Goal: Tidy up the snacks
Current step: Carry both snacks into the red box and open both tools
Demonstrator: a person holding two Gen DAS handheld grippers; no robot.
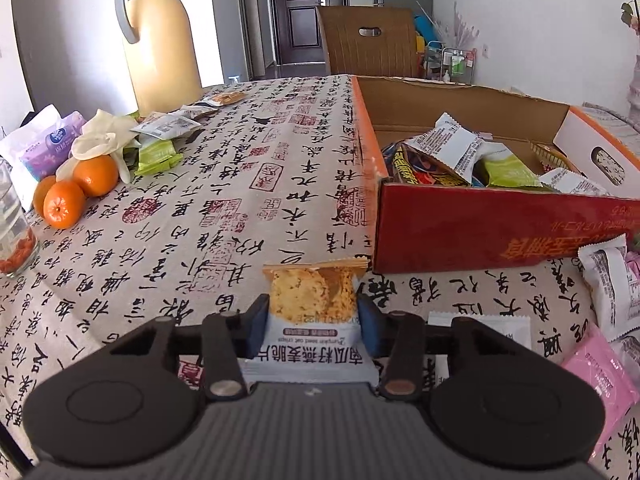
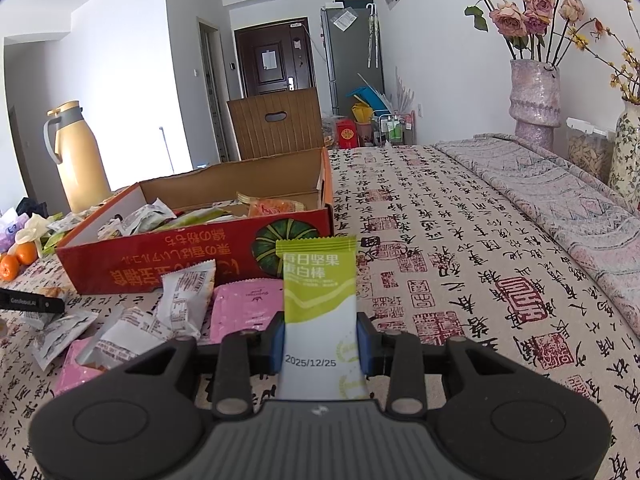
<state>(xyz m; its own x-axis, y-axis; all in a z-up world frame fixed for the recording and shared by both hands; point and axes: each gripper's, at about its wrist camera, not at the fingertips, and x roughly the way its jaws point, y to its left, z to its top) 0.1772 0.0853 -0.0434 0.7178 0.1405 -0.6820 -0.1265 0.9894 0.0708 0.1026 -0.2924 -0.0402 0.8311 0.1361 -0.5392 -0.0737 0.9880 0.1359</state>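
I count three oranges (image 1: 72, 190) by my left tongs; one thermos (image 1: 160, 36); one snack box (image 1: 480, 228); two vases (image 2: 534, 98) (the second half cut off).

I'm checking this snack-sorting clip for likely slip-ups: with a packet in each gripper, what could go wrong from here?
1. The left gripper pinches the orange-topped oat crisp packet by its sides; squeezing could crack the crisp inside.
2. The right gripper holds the tall green-and-white nut bar packet only near its bottom end, so it could tilt or slip out on the way.
3. The red cardboard box has raised walls; a low carry could snag either packet on its rim.
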